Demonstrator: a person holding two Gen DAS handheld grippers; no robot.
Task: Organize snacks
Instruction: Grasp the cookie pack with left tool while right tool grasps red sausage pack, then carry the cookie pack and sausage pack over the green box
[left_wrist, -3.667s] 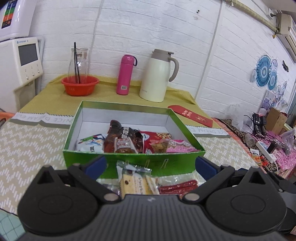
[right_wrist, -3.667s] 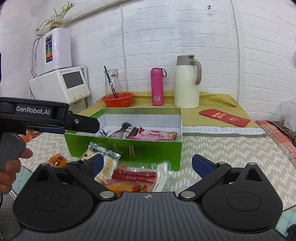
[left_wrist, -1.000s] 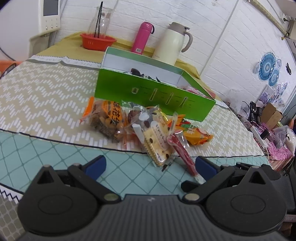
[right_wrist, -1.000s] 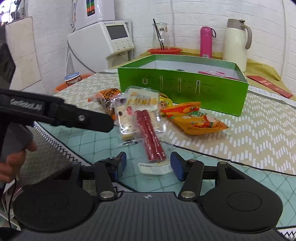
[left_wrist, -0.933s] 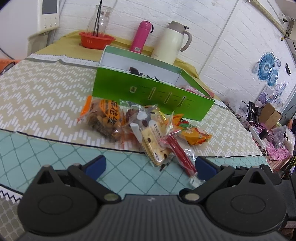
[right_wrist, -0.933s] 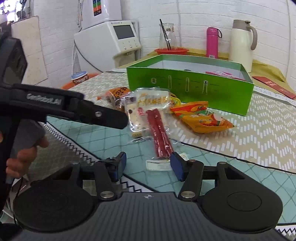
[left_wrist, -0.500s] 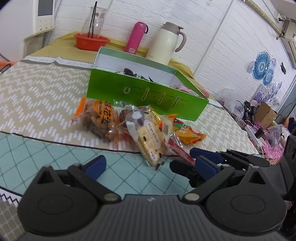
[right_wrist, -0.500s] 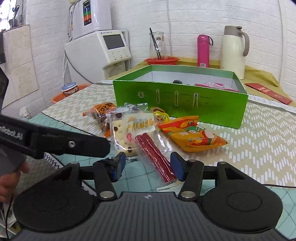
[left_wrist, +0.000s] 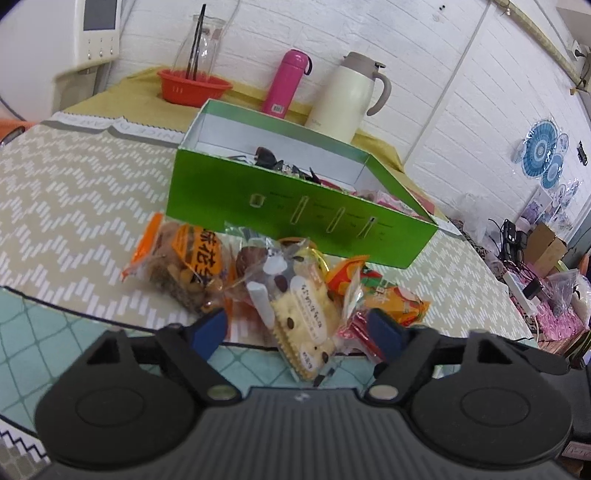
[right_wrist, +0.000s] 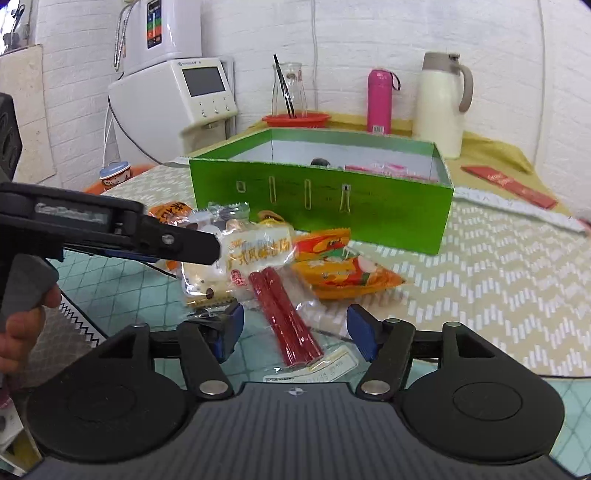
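Right wrist view | green box (right_wrist: 325, 206) centre frame, part-filled | loose snacks (right_wrist: 266, 266) on tabletop (right_wrist: 498, 280) before it, unsorted | right tongs (right_wrist: 295, 332) open astride red sticks (right_wrist: 284, 314), empty | left tongs (left_wrist: 295, 328) open, empty

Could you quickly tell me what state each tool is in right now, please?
Left tool: open, straddling the biscuit packet, not gripping.
Right tool: open, around the red sausage pack, not gripping.

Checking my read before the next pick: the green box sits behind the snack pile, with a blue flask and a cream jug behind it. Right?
One slip: the flask is pink, not blue, as the right wrist view shows. The green box does sit behind the snack pile, and the cream jug stands behind it.
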